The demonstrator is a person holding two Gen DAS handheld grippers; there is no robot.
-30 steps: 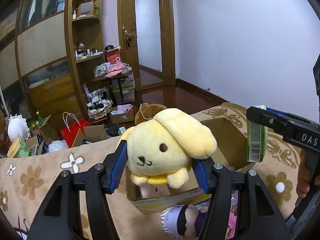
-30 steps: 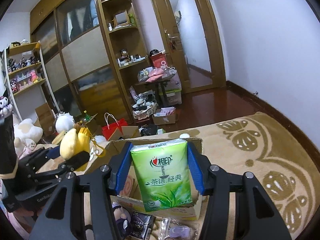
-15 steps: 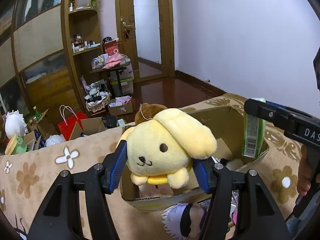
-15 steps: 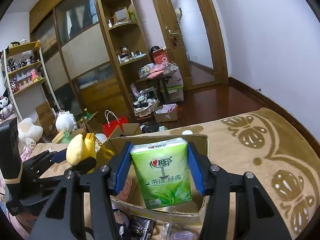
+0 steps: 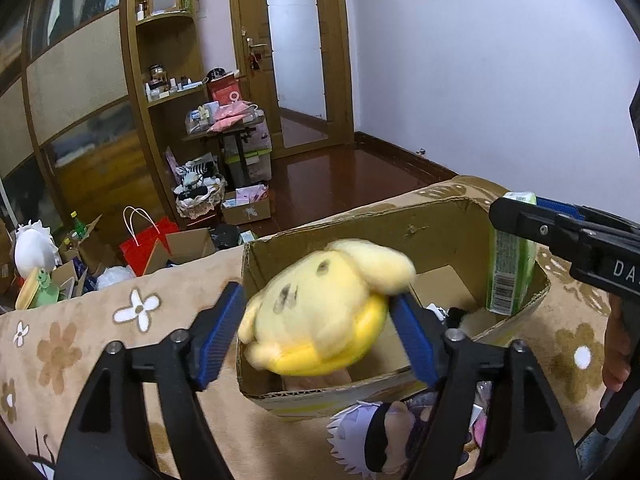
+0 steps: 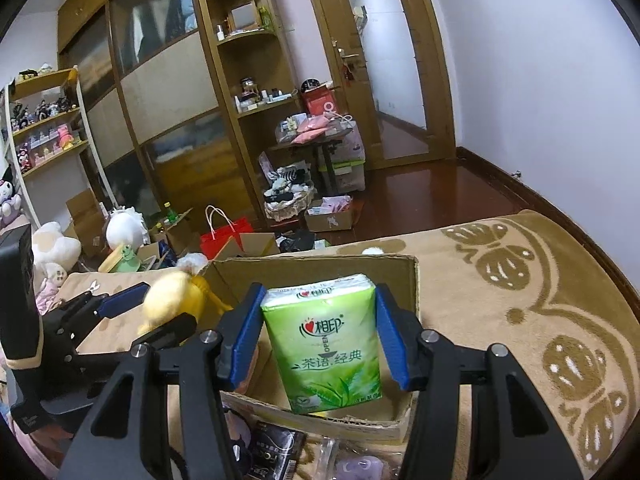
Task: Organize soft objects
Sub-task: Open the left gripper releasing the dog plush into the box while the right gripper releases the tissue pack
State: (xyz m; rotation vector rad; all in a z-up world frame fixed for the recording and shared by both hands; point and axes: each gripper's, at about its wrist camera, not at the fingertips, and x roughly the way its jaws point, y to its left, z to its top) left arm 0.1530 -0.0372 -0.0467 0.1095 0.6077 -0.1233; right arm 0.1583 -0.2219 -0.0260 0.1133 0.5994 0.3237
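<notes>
Left tool (image 5: 316, 336) spread, yellow plush (image 5: 320, 312) over cardboard box (image 5: 440, 220).

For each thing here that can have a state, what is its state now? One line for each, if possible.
Left hand-held gripper: open, fingers apart from the toy.
Yellow plush: blurred, tilted, dropping over the box.
Right hand-held gripper: open, gaps beside the pack.
Tissue pack: upright, sealed, over the box.
Box: open on top, things inside.
Door: shut.
</notes>
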